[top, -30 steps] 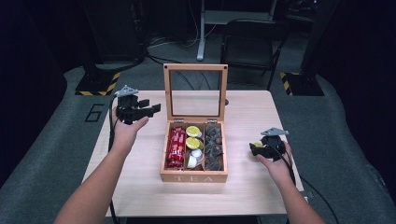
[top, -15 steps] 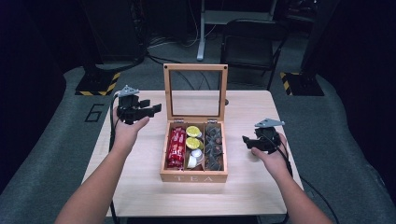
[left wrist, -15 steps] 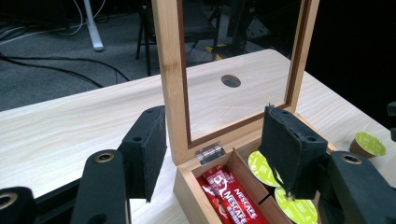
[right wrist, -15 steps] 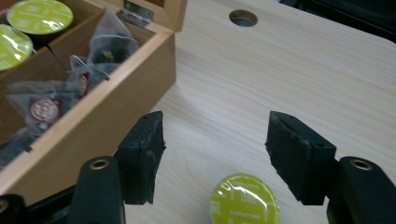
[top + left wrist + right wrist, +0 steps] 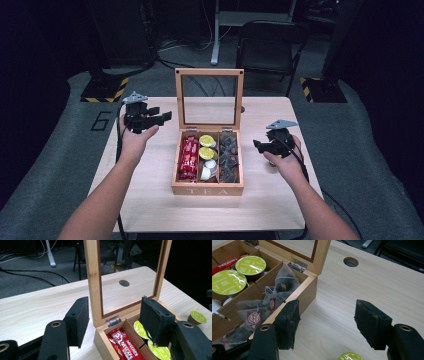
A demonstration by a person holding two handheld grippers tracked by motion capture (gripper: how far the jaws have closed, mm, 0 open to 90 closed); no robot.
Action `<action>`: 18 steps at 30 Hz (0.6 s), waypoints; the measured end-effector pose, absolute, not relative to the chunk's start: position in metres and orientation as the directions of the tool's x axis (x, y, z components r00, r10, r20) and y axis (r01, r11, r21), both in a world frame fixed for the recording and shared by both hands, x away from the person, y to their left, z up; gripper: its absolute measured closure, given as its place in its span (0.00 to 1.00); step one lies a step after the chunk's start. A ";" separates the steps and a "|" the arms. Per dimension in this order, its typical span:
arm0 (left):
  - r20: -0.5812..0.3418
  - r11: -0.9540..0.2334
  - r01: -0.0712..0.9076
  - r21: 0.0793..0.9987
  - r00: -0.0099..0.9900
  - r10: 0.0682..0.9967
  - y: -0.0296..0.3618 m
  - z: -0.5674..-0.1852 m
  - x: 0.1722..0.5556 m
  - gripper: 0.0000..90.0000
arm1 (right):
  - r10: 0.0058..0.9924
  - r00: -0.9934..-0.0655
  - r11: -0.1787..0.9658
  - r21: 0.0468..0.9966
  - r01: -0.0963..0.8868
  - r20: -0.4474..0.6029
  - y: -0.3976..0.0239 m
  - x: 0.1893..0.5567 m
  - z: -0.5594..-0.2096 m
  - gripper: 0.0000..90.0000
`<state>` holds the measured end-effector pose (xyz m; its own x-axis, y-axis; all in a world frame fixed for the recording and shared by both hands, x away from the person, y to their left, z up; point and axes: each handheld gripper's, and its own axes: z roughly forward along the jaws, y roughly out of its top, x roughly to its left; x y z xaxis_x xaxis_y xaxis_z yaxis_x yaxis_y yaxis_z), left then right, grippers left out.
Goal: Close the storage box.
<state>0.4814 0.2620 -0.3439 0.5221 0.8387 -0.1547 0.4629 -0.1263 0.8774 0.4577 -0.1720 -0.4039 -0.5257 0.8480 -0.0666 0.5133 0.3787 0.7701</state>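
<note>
An open wooden tea box (image 5: 207,190) stands mid-table with its glass lid (image 5: 209,72) upright. It holds red sachets (image 5: 188,157), green-lidded capsules (image 5: 206,147) and tea bags (image 5: 229,157). My left gripper (image 5: 162,118) hovers left of the lid, open, with nothing between its jaws (image 5: 115,320). My right gripper (image 5: 257,145) hangs just right of the box, open; its jaws have just been closing a little with nothing between them (image 5: 327,322). A loose green capsule (image 5: 349,356) sits on the table below the right gripper, and the left gripper view shows that capsule (image 5: 197,317) beside the box.
The light wooden table (image 5: 150,200) has a round cable hole (image 5: 242,109) behind the box. A black chair (image 5: 270,45) and stand legs are on the floor beyond the far edge. Bare tabletop lies in front of the box and to both sides.
My right hand has risen and drifted left toward the box's right wall. The left hand and the box have stayed put.
</note>
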 end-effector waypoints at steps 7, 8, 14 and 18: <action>-0.148 -0.137 0.462 0.876 0.528 0.836 0.260 -0.344 0.481 0.45 | 0.842 -0.535 0.379 0.776 0.505 -0.064 -0.167 0.463 -0.394 0.40; -0.149 -0.136 0.462 0.876 0.530 0.835 0.260 -0.344 0.481 0.45 | 0.840 -0.538 0.379 0.778 0.501 -0.063 -0.166 0.464 -0.392 0.40; -0.148 -0.135 0.459 0.878 0.530 0.835 0.260 -0.343 0.481 0.45 | 0.833 -0.549 0.382 0.782 0.492 -0.061 -0.157 0.470 -0.384 0.40; -0.149 -0.137 0.460 0.877 0.533 0.833 0.260 -0.344 0.481 0.45 | 0.834 -0.549 0.381 0.780 0.496 -0.058 -0.152 0.474 -0.380 0.40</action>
<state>0.4807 0.2597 -0.3444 0.5326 0.8332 -0.1488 0.4600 -0.1373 0.8772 0.4739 -0.1516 -0.3805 -0.5490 0.8338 -0.0584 0.4964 0.3815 0.7798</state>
